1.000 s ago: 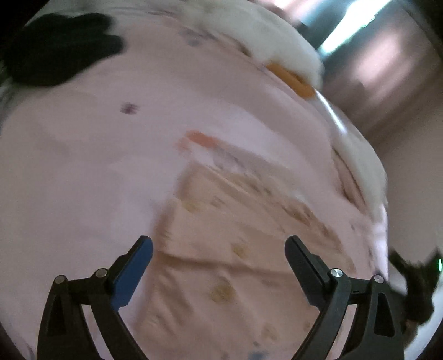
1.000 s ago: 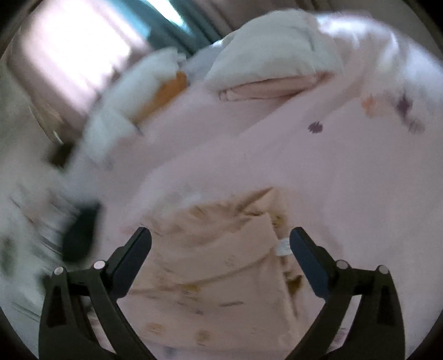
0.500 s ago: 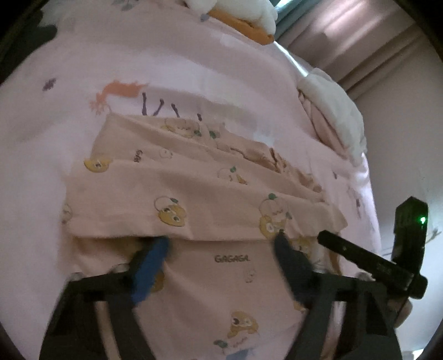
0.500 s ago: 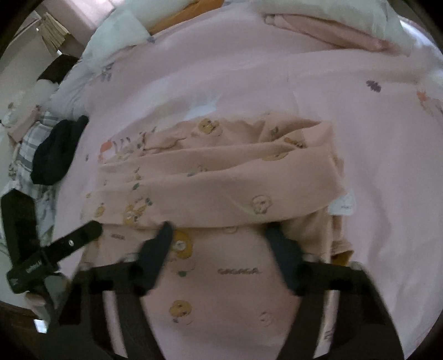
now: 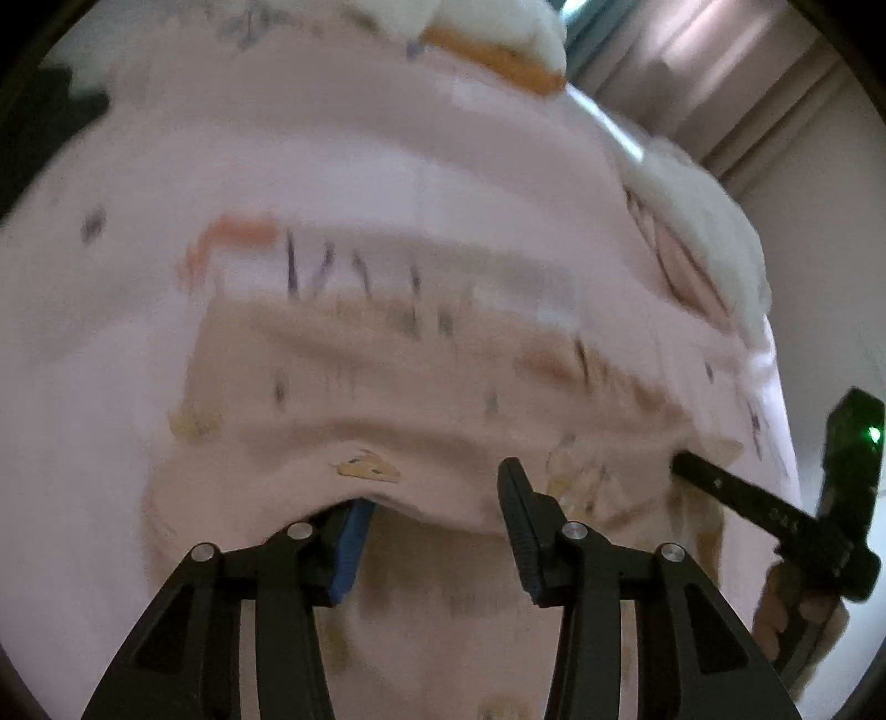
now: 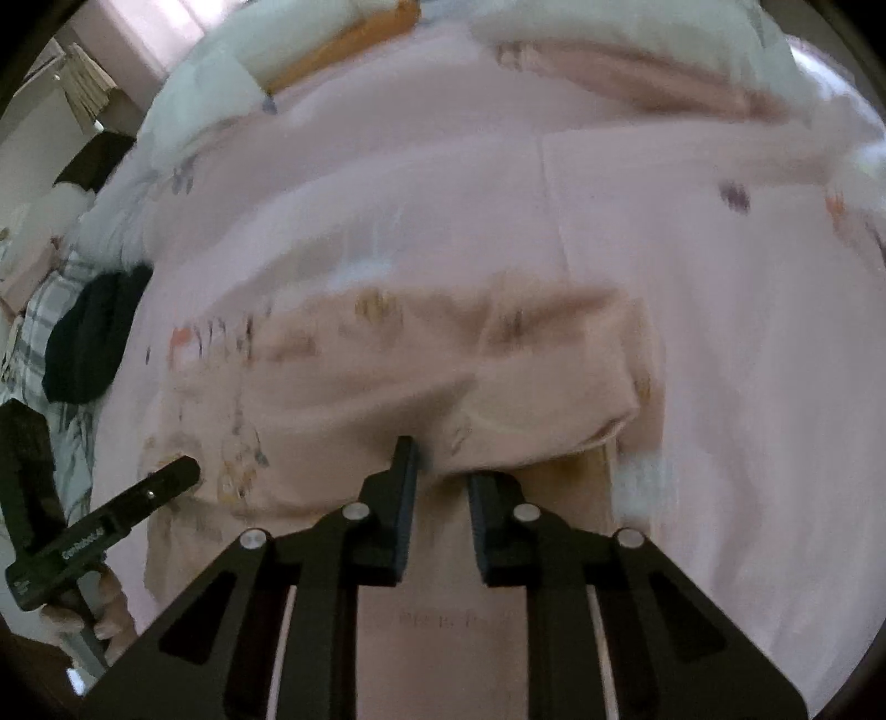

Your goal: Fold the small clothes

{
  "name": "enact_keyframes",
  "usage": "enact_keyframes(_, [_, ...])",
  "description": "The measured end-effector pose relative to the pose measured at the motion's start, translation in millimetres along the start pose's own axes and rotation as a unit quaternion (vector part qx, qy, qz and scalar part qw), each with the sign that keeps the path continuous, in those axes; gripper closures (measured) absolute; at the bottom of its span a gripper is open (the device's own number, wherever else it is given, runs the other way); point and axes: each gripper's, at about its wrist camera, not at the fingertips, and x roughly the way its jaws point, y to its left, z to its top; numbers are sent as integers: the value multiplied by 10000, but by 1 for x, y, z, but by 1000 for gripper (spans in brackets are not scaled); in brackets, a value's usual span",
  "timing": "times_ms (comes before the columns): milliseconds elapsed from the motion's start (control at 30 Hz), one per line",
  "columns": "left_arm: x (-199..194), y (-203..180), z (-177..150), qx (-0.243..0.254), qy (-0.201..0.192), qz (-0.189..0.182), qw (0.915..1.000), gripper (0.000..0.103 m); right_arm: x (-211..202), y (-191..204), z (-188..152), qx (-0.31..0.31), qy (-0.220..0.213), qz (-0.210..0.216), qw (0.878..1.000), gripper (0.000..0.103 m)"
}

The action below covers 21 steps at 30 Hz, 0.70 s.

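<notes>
Pink bed sheet (image 5: 138,343) fills both views, blurry. Left gripper (image 5: 429,498): jaws partly apart, near fold edge of peach garment (image 5: 443,399) hangs between them, blue-padded finger tucked under that edge; cannot tell if pinching. Right gripper (image 6: 440,471): jaws narrow, small gap, garment (image 6: 387,387) edge right at fingertips; grip unclear. Garment lies crosswise just ahead of both jaws, folded over. Farther left of right jaws: dark cloth (image 6: 88,343). Far ahead: white pillows (image 6: 609,33), orange strip (image 5: 493,58).
</notes>
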Motion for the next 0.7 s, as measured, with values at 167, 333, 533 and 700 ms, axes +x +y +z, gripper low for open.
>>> enact_keyframes(167, [-17,12,10,-445,-1123,192,9925,59,-6,-22,8,634,-622,561,9945,82])
enact_keyframes(333, [-23,23,7,-440,-813,-30,9957,59,-12,-27,3,684,-550,473,9950,82])
enact_keyframes(533, [-24,16,5,-206,-364,-308,9986,37,-26,-2,0,145,-655,189,9976,76])
enact_keyframes(700, [-5,16,1,-89,178,822,9964,37,-11,-15,2,117,-284,169,9994,67])
